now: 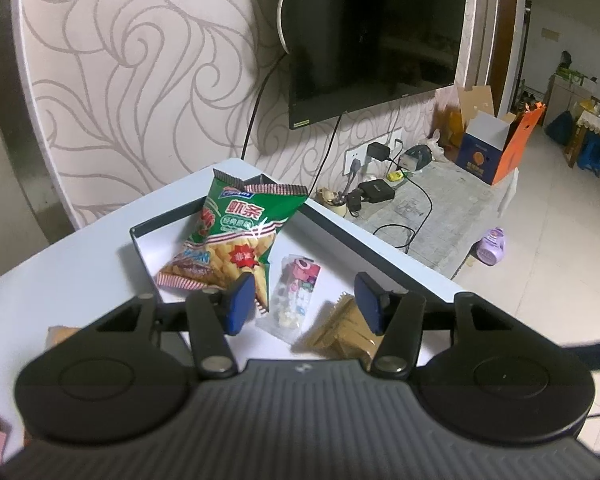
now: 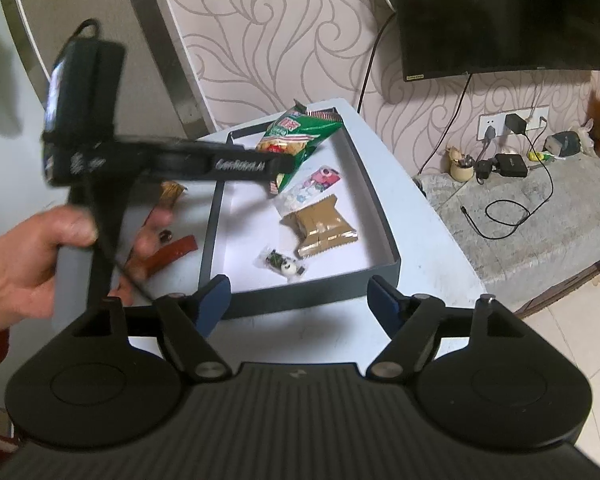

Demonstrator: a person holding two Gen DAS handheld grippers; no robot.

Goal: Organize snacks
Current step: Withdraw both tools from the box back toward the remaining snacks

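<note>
- A crinkly green chip bag [image 1: 236, 236] leans on the far wall of the shallow dark-rimmed tray [image 2: 384, 216], beside a clear candy packet [image 1: 296, 296] and a glossy tan wafer pack [image 2: 320, 228].
- Red strips [image 2: 172, 252] lie outside it on the white worktop [image 1: 80, 264].
- The left gripper [image 1: 304, 304] hangs half-open and empty over the tray, tilted down.
- The right gripper [image 2: 296, 300] gapes wide and empty at the near rim.

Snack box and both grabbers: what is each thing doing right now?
Snack box: lidless, holding snacks.
Green chip bag: sealed, propped on the box's far corner.
Brown biscuit pack: sealed, flat in the box.
TV: off.
Left gripper: open, empty, over the box.
Right gripper: open, empty.
</note>
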